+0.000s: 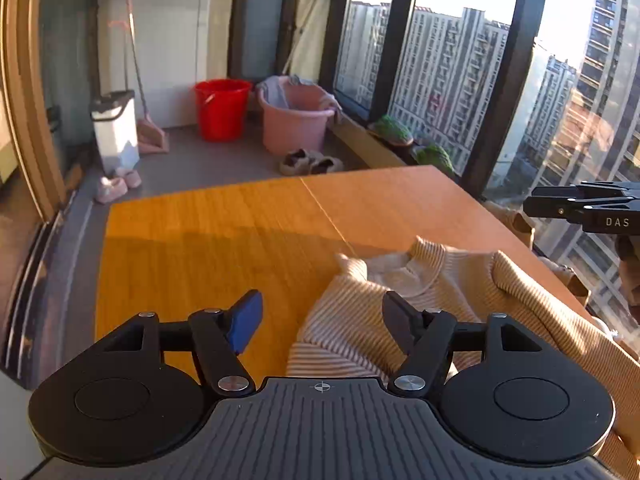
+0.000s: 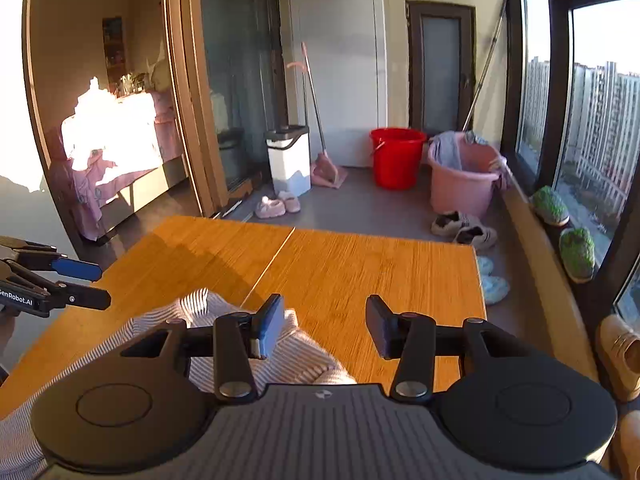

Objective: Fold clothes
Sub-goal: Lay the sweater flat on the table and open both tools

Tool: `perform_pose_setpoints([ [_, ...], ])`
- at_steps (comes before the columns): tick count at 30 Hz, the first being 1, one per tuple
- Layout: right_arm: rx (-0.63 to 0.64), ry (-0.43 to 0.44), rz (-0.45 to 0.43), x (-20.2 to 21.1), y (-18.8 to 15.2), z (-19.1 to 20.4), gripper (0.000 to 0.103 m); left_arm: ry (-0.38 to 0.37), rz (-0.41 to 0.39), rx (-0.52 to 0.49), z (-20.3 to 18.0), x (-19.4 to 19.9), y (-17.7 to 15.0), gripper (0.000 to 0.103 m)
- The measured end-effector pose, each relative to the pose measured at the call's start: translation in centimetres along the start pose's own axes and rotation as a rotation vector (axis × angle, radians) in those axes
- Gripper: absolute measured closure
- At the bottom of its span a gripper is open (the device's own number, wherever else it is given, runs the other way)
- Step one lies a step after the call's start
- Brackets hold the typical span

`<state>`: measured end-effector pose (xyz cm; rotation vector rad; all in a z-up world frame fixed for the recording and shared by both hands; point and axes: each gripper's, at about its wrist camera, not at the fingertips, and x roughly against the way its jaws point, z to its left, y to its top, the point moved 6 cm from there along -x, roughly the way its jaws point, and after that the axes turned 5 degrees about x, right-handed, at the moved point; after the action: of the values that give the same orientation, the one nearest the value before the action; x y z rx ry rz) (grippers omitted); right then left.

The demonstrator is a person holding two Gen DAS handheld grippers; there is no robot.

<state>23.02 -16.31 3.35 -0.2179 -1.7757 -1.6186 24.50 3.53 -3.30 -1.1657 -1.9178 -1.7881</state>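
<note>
Item: striped sweater (image 1: 420,304), rumpled on the table (image 1: 224,232) at its near edge, collar facing away. Left gripper (image 1: 320,320): jaws spread, empty, over its left part. Right gripper (image 2: 324,326): jaws spread, empty, over its right edge. Both equally near.

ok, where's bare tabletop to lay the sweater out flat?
Free: the far half of the wooden table, from the striped beige knit sweater to the far edge, and the near left strip beside the left hand-held gripper. Crowded: the near right, where the sweater lies bunched under the open right hand-held gripper.
</note>
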Motion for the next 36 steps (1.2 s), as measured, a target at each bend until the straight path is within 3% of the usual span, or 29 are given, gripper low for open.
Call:
perform_pose_setpoints([
  [4,-0.004,-0.001,0.102,-1.9,-4.0,0.9,0.042,0.0,0.076,-0.024,-0.4,-1.5,-3.9,0.026],
  [8,0.003,0.008,0.166,-3.4,-6.7,2.0,0.04,0.013,0.066,-0.04,-0.9,-1.9,-5.0,0.032],
  [9,0.025,0.009,0.161,-3.4,-6.8,2.5,0.045,0.018,0.061,-0.051,-1.1,-1.8,-5.1,0.046],
  [10,0.054,0.007,0.151,-3.3,-6.8,2.9,0.062,0.022,0.059,-0.065,-1.3,-1.7,-5.2,0.064],
  [13,0.087,0.013,0.114,-3.3,-5.9,3.8,0.083,0.046,0.047,-0.108,-1.6,-2.0,-4.8,0.087],
  [21,0.027,-0.081,-0.039,-3.9,-0.7,0.8,0.09,0.213,-0.059,-0.093,1.5,-1.3,-1.1,0.093],
  [24,-0.021,-0.152,-0.014,-4.0,-0.9,-1.8,0.088,0.25,-0.095,-0.075,2.5,-0.4,0.0,0.083],
  [28,-0.052,-0.182,0.041,-4.1,-3.0,-3.5,0.081,0.164,-0.044,-0.087,1.6,0.2,-0.6,0.038],
  [33,-0.056,-0.169,0.047,-3.3,-4.3,-3.6,0.071,0.147,-0.013,-0.116,0.7,-0.8,-1.5,0.02],
  [36,-0.032,-0.157,0.047,-3.2,-4.5,-3.1,0.062,0.137,0.006,-0.133,0.1,-1.3,-2.1,0.021],
])
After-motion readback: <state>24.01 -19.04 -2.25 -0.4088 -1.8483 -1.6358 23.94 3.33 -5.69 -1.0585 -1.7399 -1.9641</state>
